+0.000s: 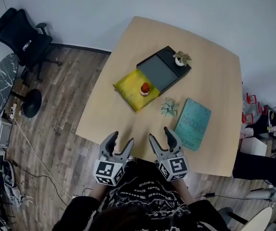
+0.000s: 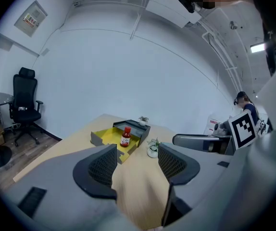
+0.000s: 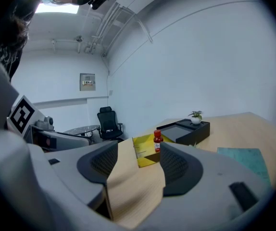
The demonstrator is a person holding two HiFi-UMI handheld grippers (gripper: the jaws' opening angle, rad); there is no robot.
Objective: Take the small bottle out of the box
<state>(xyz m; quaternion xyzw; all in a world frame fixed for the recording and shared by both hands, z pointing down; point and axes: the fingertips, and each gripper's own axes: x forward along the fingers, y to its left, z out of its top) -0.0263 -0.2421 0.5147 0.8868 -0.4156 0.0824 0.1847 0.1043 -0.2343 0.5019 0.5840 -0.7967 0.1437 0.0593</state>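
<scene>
A small red-capped bottle (image 1: 145,88) stands upright in the yellow box (image 1: 128,88) near the middle of the table; it also shows in the left gripper view (image 2: 125,137) and the right gripper view (image 3: 157,141). The box's dark lid (image 1: 163,70) lies open behind it. My left gripper (image 1: 120,145) and right gripper (image 1: 160,137) hover side by side at the table's near edge, both open and empty, well short of the box.
A small potted plant (image 1: 181,58) sits on the lid's far corner, another plant (image 1: 169,107) stands just right of the box, and a teal book (image 1: 193,123) lies further right. The wooden table (image 1: 215,81) has a black office chair (image 1: 22,37) off to its left.
</scene>
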